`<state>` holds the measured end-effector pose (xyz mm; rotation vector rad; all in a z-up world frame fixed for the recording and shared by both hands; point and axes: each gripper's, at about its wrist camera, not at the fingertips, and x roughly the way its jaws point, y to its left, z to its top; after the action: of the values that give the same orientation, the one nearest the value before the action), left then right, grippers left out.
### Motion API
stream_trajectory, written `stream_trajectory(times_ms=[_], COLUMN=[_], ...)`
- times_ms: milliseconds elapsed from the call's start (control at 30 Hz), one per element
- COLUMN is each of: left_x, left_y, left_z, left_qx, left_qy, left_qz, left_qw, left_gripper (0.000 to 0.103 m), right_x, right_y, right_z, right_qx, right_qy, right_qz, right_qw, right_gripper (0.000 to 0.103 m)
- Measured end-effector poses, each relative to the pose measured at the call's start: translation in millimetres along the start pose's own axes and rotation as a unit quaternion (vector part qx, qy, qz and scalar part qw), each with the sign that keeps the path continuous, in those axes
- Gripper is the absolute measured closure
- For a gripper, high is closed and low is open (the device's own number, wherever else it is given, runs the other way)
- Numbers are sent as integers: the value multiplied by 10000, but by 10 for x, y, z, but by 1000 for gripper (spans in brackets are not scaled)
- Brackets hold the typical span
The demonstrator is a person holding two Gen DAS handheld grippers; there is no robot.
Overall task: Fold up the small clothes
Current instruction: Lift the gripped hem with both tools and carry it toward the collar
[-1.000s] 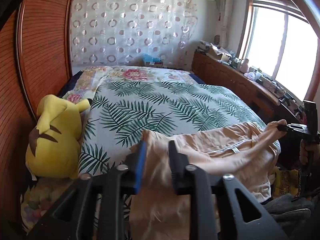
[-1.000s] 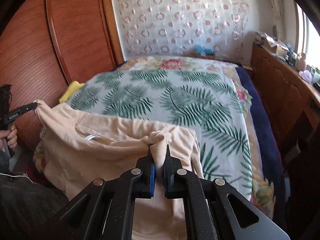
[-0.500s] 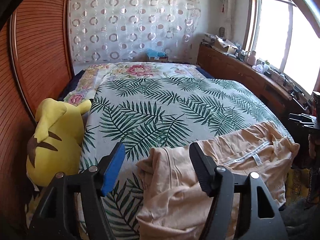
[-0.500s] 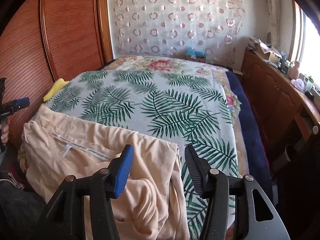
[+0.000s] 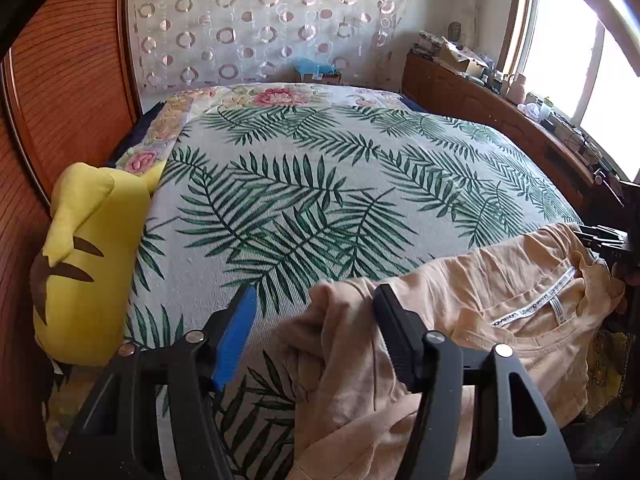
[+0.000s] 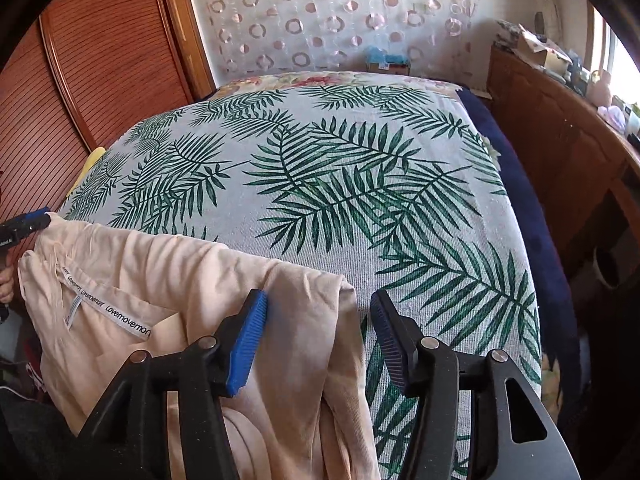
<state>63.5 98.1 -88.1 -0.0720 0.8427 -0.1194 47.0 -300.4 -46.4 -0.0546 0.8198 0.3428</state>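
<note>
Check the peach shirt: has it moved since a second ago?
Yes. The peach shirt, then held up, now lies on the palm-leaf bedspread at its near edge, released; both grippers' jaws have just been opening.

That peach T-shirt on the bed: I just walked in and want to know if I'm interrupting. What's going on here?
A person is folding small clothes with a handheld claw in each hand. The peach T-shirt lies at the near edge of the palm-leaf bedspread, neck label facing up. Both claws have just been opening: the left claw straddles a bunched shoulder without pinching it, and the right claw stands open over the other side's edge. A yellow plush toy sits by the headboard.
</note>
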Motion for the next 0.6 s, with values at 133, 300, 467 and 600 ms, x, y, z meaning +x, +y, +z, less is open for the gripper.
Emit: stream_trajectory(times_ms=[133, 300, 467, 600], left_x=[61, 117, -59, -373], left_y=[-21, -80, -135, -186], left_z=[-17, -50, -72, -21], left_qx=[-25, 90, 131, 69], left_qy=[92, 214, -34, -424], left_qz=[-81, -143, -540, -677], left_qw=[9999, 9996, 9985, 9968], left_gripper=[48, 60, 92, 92], right_x=[38, 85, 87, 7], right_y=[-1, 77, 134, 141], right_z=[15, 8, -14, -64], right_qx=[-34, -227, -354, -351], right_qy=[4, 26, 26, -9], right_qz=[23, 52, 158, 461], right_qw=[10000, 9997, 9992, 9983], right_gripper=[47, 47, 66, 90])
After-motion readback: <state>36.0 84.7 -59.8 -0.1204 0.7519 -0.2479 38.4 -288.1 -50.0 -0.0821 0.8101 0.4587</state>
